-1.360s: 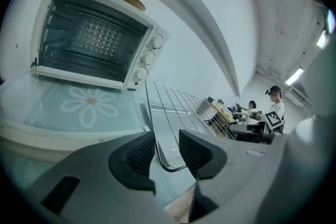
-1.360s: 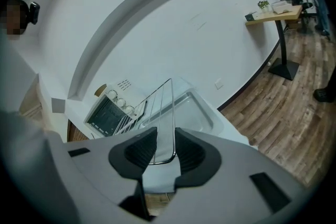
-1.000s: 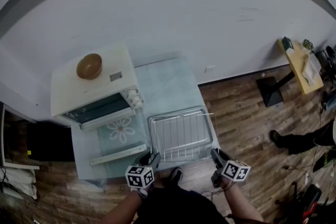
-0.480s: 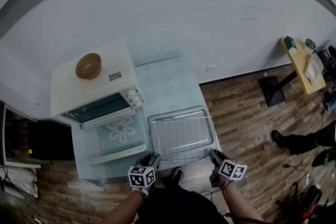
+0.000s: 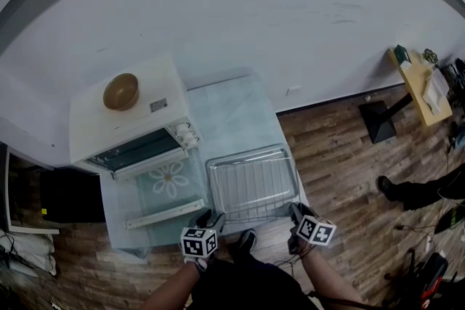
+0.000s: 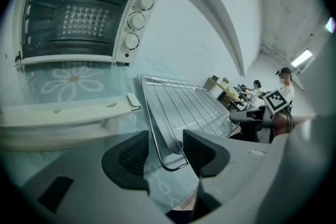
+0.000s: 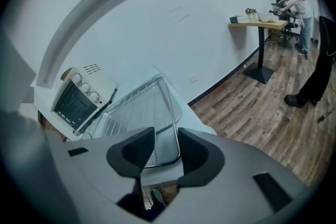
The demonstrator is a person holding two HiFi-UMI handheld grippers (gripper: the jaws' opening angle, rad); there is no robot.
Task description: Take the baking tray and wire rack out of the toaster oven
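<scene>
Jaws on left gripper (image 5: 211, 218) and right gripper (image 5: 294, 213) have just been opening, loose around the near corners of the rack (image 5: 252, 185). It lies on the tray (image 5: 251, 152), on the table (image 5: 232, 112) beside the oven (image 5: 123, 128). Release looks under way; next, both must back off without snagging wire.

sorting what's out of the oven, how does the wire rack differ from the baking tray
The wire rack is an open grid of thin bars; the baking tray is a solid sheet with a raised rim. The rack lies on top, the tray under it. Both are silvery, rectangular and out of the toaster oven.
</scene>
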